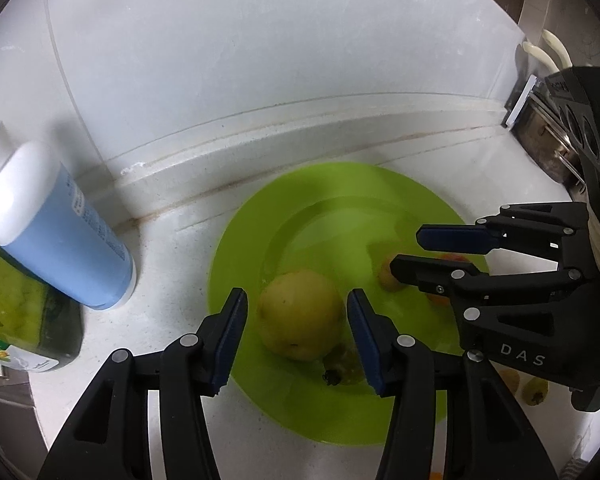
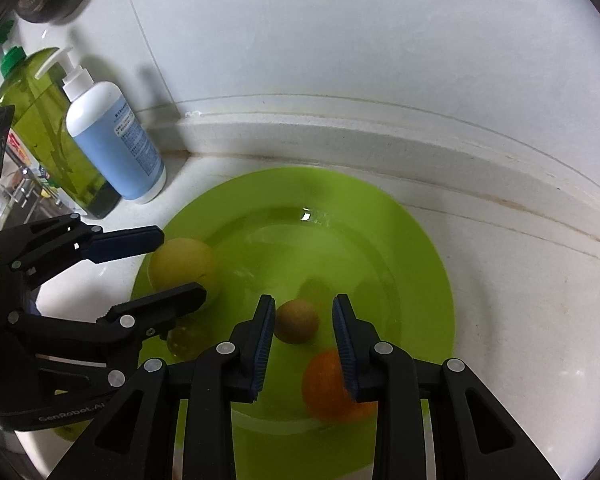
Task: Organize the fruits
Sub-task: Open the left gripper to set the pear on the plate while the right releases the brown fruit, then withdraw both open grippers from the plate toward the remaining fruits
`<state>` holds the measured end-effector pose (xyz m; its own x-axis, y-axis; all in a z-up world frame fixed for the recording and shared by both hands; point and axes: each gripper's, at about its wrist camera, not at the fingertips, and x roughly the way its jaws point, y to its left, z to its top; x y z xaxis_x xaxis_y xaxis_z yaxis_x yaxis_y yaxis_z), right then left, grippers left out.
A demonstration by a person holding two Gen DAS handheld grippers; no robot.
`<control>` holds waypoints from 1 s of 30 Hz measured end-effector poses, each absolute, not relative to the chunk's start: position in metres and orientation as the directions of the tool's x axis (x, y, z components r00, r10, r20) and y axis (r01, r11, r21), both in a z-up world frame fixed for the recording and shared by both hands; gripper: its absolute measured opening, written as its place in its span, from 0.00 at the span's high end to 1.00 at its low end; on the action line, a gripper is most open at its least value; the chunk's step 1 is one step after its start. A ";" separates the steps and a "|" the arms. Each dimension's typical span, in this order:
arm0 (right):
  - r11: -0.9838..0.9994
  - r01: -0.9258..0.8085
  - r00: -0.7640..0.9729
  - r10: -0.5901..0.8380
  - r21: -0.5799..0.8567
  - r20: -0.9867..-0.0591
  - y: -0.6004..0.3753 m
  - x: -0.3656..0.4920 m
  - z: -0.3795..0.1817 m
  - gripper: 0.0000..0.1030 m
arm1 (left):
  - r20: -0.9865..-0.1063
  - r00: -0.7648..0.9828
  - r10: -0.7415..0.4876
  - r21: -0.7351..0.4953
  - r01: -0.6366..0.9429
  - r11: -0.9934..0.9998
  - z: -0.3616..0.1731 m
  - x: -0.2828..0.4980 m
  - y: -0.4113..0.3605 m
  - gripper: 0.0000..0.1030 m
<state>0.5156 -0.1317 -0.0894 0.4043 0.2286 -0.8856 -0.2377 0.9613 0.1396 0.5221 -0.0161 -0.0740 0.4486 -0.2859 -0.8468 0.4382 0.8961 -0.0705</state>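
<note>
A lime-green plate [image 1: 236, 248] [image 2: 420, 240] lies on the white counter against the wall. A yellow-green round fruit [image 1: 300, 314] [image 2: 180, 260] rests on the plate's left side, and my left gripper [image 1: 297, 294] [image 2: 182, 264] stands open around it with a thin gap at each pad. A small brown fruit [image 2: 296, 322] [image 1: 388, 278] sits between the tips of my right gripper [image 2: 303, 300] [image 1: 406, 250], which is open and clear of it. An orange fruit [image 2: 326, 388] lies under the right finger. A pale green grape-like fruit [image 1: 342, 362] [image 2: 188, 340] lies at the plate's near edge.
A blue-and-white pump bottle [image 1: 60, 232] [image 2: 116, 140] and a green bottle [image 1: 12, 300] [image 2: 48, 128] stand left of the plate by the wall. Two small fruits [image 1: 536, 390] lie on the counter to the right. A metal rack [image 1: 548, 148] sits at the far right.
</note>
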 end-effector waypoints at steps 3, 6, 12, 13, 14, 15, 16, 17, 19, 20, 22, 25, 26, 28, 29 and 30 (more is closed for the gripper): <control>0.962 -0.233 0.417 0.228 0.139 -0.880 -0.133 0.511 -0.082 0.70 | -0.845 0.454 -0.282 -0.069 0.430 0.900 -0.066 0.517 -0.014 0.48; 0.963 -0.231 0.439 0.228 0.136 -0.869 -0.134 0.503 -0.072 0.70 | -0.841 0.463 -0.282 -0.069 0.424 0.903 -0.056 0.510 -0.013 0.48; 0.963 -0.230 0.489 0.242 0.144 -0.838 -0.137 0.478 -0.045 0.70 | -0.811 0.514 -0.281 -0.062 0.402 0.914 -0.023 0.482 -0.005 0.44; 0.962 -0.230 0.497 0.244 0.144 -0.833 -0.138 0.473 -0.041 0.70 | -0.804 0.523 -0.284 -0.062 0.401 0.914 -0.017 0.476 -0.003 0.43; 0.963 -0.230 0.510 0.245 0.144 -0.825 -0.139 0.467 -0.035 0.68 | -0.799 0.531 -0.282 -0.058 0.399 0.915 -0.011 0.471 -0.002 0.41; 0.963 -0.228 0.522 0.245 0.143 -0.817 -0.139 0.461 -0.029 0.65 | -0.792 0.542 -0.279 -0.053 0.395 0.917 -0.006 0.465 -0.001 0.41; 0.964 -0.226 0.532 0.245 0.143 -0.811 -0.138 0.456 -0.025 0.62 | -0.784 0.554 -0.282 -0.053 0.392 0.918 0.000 0.458 0.001 0.41; 0.964 -0.223 0.545 0.244 0.142 -0.802 -0.139 0.449 -0.019 0.61 | -0.776 0.562 -0.285 -0.054 0.390 0.919 0.005 0.454 0.002 0.41; 0.966 -0.222 0.571 0.242 0.136 -0.785 -0.137 0.438 -0.009 0.61 | -0.759 0.583 -0.288 -0.057 0.382 0.923 0.015 0.441 0.005 0.39; 0.967 -0.221 0.587 0.236 0.128 -0.774 -0.137 0.429 -0.002 0.60 | -0.751 0.592 -0.292 -0.059 0.380 0.923 0.020 0.436 0.006 0.39; 0.969 -0.215 0.608 0.230 0.121 -0.760 -0.137 0.420 0.006 0.57 | -0.734 0.611 -0.297 -0.062 0.375 0.925 0.029 0.422 0.009 0.38; 0.972 -0.210 0.643 0.221 0.110 -0.733 -0.137 0.403 0.021 0.53 | -0.709 0.636 -0.304 -0.062 0.372 0.926 0.041 0.403 0.014 0.35; 0.973 -0.207 0.655 0.217 0.104 -0.724 -0.138 0.396 0.026 0.52 | -0.702 0.645 -0.301 -0.060 0.368 0.928 0.045 0.398 0.015 0.35; 0.974 -0.204 0.675 0.211 0.096 -0.707 -0.139 0.383 0.034 0.49 | -0.687 0.663 -0.296 -0.056 0.359 0.932 0.052 0.384 0.017 0.33; 0.975 -0.203 0.688 0.208 0.091 -0.696 -0.139 0.376 0.039 0.46 | -0.682 0.669 -0.294 -0.055 0.354 0.934 0.054 0.379 0.018 0.33; 0.976 -0.200 0.700 0.200 0.081 -0.685 -0.138 0.370 0.043 0.45 | -0.677 0.676 -0.291 -0.053 0.350 0.935 0.055 0.372 0.020 0.32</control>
